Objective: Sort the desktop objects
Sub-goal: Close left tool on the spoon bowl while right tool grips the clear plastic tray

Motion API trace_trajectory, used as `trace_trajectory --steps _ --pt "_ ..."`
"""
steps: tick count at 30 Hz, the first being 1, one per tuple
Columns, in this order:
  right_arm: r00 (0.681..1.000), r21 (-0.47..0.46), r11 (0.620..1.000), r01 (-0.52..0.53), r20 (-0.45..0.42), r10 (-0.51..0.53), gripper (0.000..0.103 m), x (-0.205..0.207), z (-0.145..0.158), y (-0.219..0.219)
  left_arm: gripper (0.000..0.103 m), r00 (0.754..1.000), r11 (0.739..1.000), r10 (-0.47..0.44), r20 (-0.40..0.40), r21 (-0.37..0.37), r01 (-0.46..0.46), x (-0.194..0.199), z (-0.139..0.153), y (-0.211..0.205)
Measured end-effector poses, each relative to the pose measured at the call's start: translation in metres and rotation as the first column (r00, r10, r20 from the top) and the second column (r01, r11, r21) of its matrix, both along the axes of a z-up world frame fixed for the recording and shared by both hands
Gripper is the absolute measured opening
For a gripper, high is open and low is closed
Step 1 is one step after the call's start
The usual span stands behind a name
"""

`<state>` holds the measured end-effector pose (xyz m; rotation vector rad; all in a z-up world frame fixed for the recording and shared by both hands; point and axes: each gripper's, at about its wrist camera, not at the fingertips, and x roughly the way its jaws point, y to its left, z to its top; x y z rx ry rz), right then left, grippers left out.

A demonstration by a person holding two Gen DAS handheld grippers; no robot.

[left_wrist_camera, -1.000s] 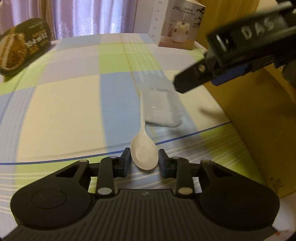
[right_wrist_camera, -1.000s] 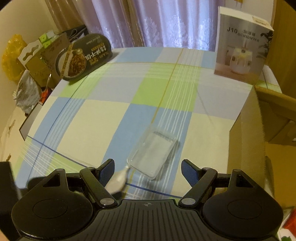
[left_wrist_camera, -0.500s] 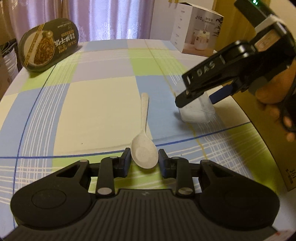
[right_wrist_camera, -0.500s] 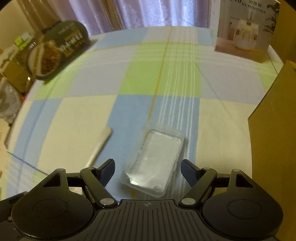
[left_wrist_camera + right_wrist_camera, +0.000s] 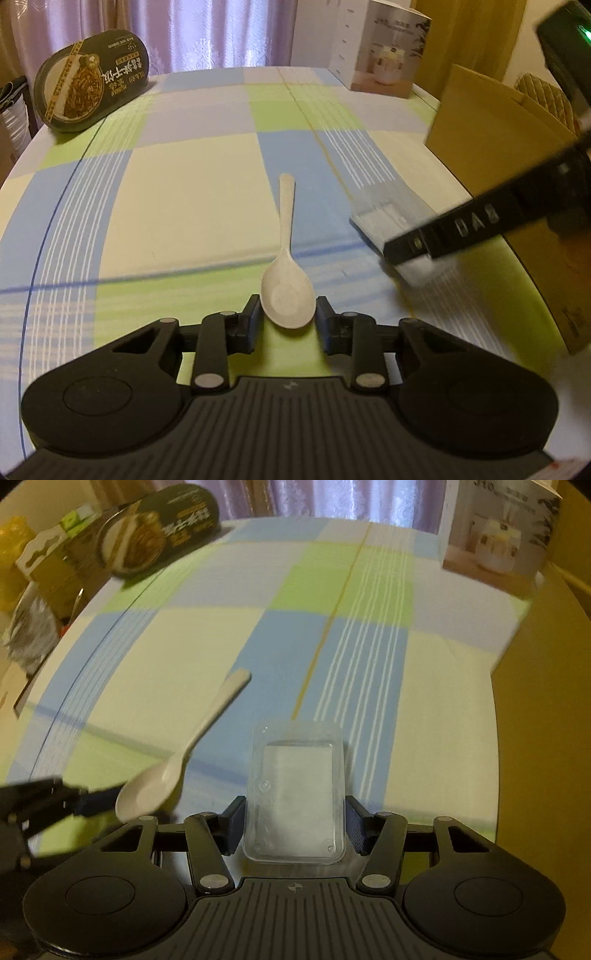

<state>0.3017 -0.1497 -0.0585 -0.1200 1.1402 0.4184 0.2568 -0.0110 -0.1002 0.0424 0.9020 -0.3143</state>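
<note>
Now closed on the clear plastic tray, the right gripper was wide open a moment ago.
The left gripper clamps the white spoon by its bowl, handle pointing away over the checked tablecloth; the tray sits pinched between the right fingers, just beside the spoon.

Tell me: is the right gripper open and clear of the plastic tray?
No, the right gripper has its fingers closed against both sides of the clear plastic tray.
</note>
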Motion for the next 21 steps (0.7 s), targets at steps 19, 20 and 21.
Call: trace_trajectory --steps 19,20,21 --pt "0.995 0.015 1.000 -0.017 0.097 0.015 0.052 -0.201 0.001 -0.067 0.039 0.995 0.996 -0.064 0.072 0.060 0.060 -0.142 0.014 -0.052" --pt "0.994 0.018 1.000 -0.014 0.105 0.012 0.052 -0.203 0.000 -0.068 0.040 0.995 0.996 -0.063 0.075 0.062 0.058 -0.142 0.013 -0.053" --pt "0.993 0.025 1.000 -0.009 0.114 0.006 0.052 -0.206 -0.001 -0.070 0.040 0.995 0.996 -0.060 0.081 0.064 0.055 -0.141 0.012 -0.053"
